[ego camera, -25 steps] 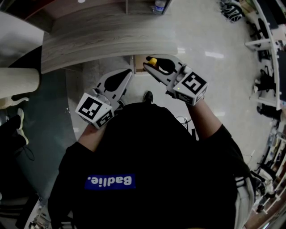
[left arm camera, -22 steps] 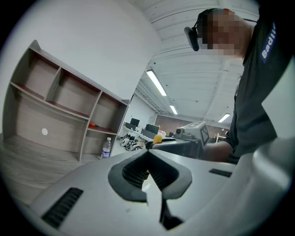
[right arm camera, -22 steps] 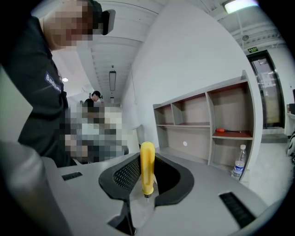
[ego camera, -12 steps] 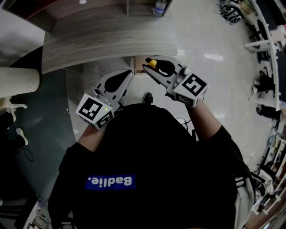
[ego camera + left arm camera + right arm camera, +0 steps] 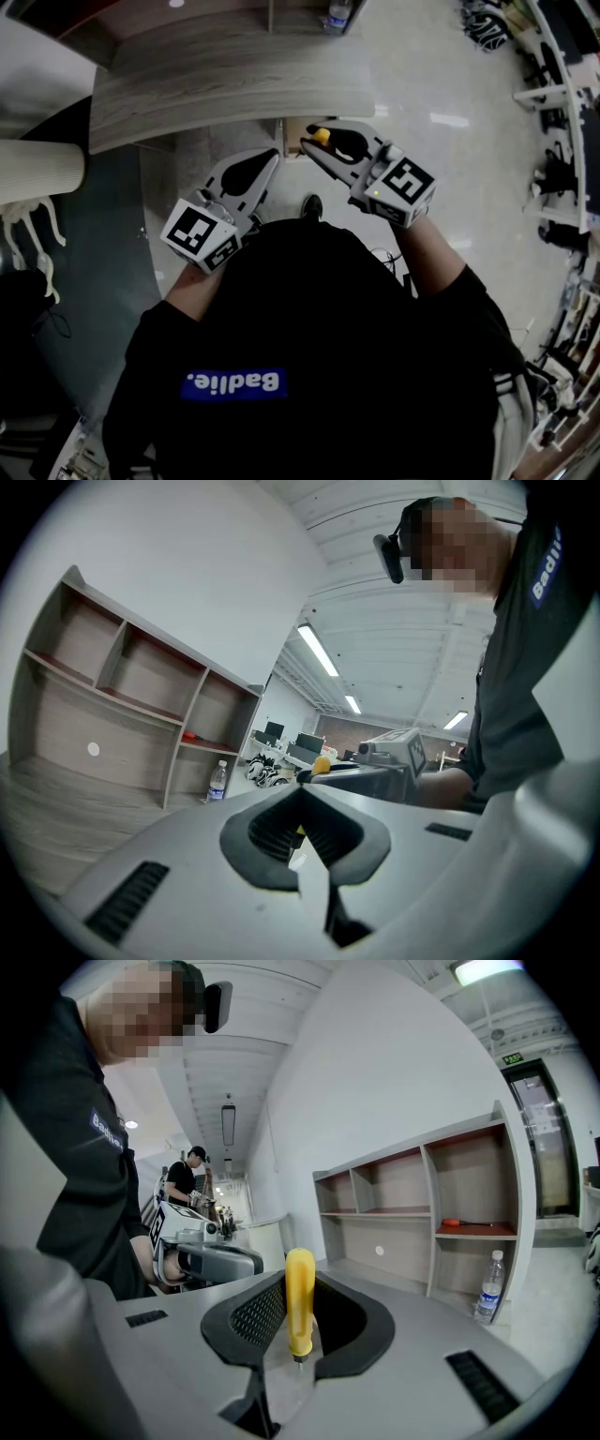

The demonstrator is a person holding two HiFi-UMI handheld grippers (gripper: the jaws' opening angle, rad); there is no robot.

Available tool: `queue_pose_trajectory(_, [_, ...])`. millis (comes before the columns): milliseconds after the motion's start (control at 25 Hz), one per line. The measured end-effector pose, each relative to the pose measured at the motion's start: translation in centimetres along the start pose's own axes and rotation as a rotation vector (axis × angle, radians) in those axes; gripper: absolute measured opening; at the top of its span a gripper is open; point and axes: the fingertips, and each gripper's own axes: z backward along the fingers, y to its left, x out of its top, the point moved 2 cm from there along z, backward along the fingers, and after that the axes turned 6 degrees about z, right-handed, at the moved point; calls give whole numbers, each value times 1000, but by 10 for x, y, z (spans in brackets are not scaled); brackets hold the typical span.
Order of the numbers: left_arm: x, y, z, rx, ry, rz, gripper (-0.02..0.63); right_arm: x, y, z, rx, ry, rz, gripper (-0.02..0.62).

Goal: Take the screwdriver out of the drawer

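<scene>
A screwdriver with a yellow handle (image 5: 300,1302) stands upright between the jaws of my right gripper (image 5: 300,1340), which is shut on it below the handle. In the head view the same yellow handle (image 5: 322,135) pokes out at the tip of the right gripper (image 5: 314,142), just under the desk's front edge. Beside it lies a pale wooden drawer part (image 5: 289,131). My left gripper (image 5: 269,159) hangs to the left of the right one, with its jaws together and nothing between them. From the left gripper view the closed left gripper (image 5: 302,794) faces the screwdriver (image 5: 322,764).
A curved grey wooden desk (image 5: 225,75) lies ahead. A wooden shelf unit (image 5: 422,1204) stands on it, with a water bottle (image 5: 487,1288) beside it and a red tool (image 5: 459,1222) on a shelf. Office desks and chairs (image 5: 562,141) line the right. Another person (image 5: 192,1180) stands far off.
Both grippers and the screwdriver have stayed where they were. Only a white object at the far left edge of the head view has shifted.
</scene>
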Motion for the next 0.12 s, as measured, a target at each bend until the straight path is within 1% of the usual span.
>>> queue_pose_trajectory(120, [-1,-2,0,0,4,8,-2,0,2,1,4,8,-2,98])
